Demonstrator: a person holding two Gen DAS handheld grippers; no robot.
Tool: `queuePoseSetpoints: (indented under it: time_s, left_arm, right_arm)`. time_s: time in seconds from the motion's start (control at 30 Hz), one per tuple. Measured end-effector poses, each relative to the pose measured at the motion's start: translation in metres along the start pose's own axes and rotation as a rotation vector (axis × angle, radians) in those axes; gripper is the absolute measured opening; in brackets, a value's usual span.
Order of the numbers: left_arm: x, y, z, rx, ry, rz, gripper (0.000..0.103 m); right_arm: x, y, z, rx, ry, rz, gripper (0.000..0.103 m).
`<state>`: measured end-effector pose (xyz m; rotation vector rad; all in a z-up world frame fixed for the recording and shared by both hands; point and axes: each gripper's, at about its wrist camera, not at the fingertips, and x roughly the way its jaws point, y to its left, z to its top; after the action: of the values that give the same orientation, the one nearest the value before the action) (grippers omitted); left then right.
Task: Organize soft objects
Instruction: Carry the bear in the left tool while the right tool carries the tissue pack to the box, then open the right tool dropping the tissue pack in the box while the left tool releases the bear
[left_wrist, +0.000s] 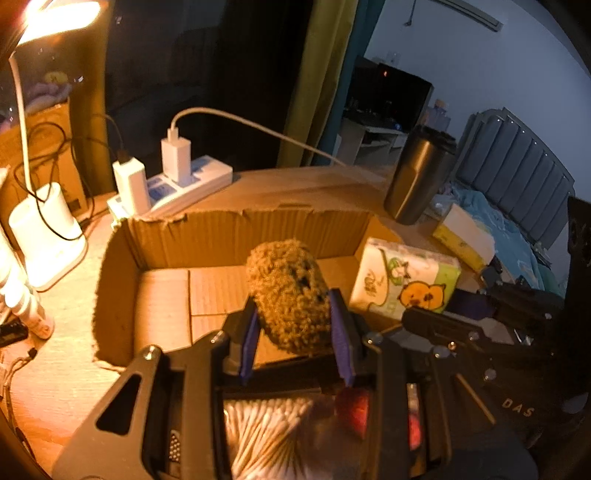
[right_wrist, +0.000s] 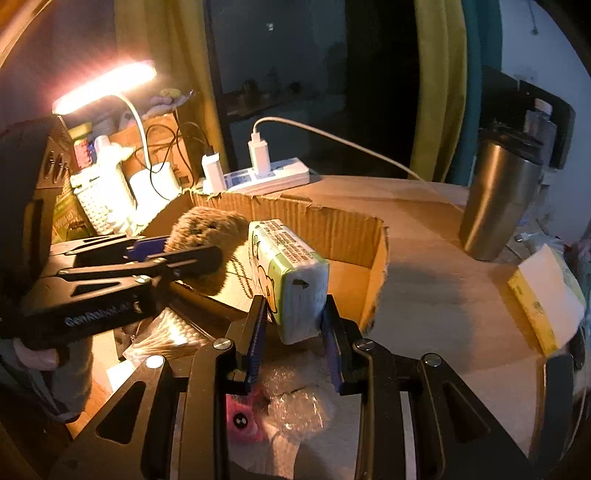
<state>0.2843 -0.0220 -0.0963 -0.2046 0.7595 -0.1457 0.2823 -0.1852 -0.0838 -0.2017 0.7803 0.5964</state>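
Brown plush toy (left_wrist: 288, 295) pinched by left gripper (left_wrist: 295, 328) above cardboard box (left_wrist: 122, 266); tissue pack (right_wrist: 291, 280) pinched by right gripper (right_wrist: 293, 332) over the box's near edge. Mid-placing, seemingly; next called for lowering, then releasing inside.

Each claw is matte black, with triangular cut-outs at 5 and 7 o'clock, silver screw heads and ribbed blue-violet pads. The left claw (right_wrist: 192, 254) bears pale lettering, perhaps "GenRobot"; the right claw (right_wrist: 293, 314) looks identical.
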Motion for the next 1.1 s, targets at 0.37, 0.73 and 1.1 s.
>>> queuePoseSetpoints:
  time_s: [0.37, 0.73, 1.1]
  left_arm:
    - [0.035, -0.001, -0.004, 0.004, 0.1, -0.025, 0.039]
    - [0.041, -0.01, -0.003, 0.025, 0.123, -0.044, 0.042]
    - [0.044, -0.028, 0.003, 0.07, 0.146, -0.046, 0.052]
  right_arm:
    - [0.02, -0.008, 0.007, 0.005, 0.059, 0.005, 0.031]
    - [0.009, -0.022, 0.007, 0.053, 0.013, -0.029, 0.037]
    - [-0.013, -0.054, -0.001, 0.145, -0.03, -0.111, 0.045]
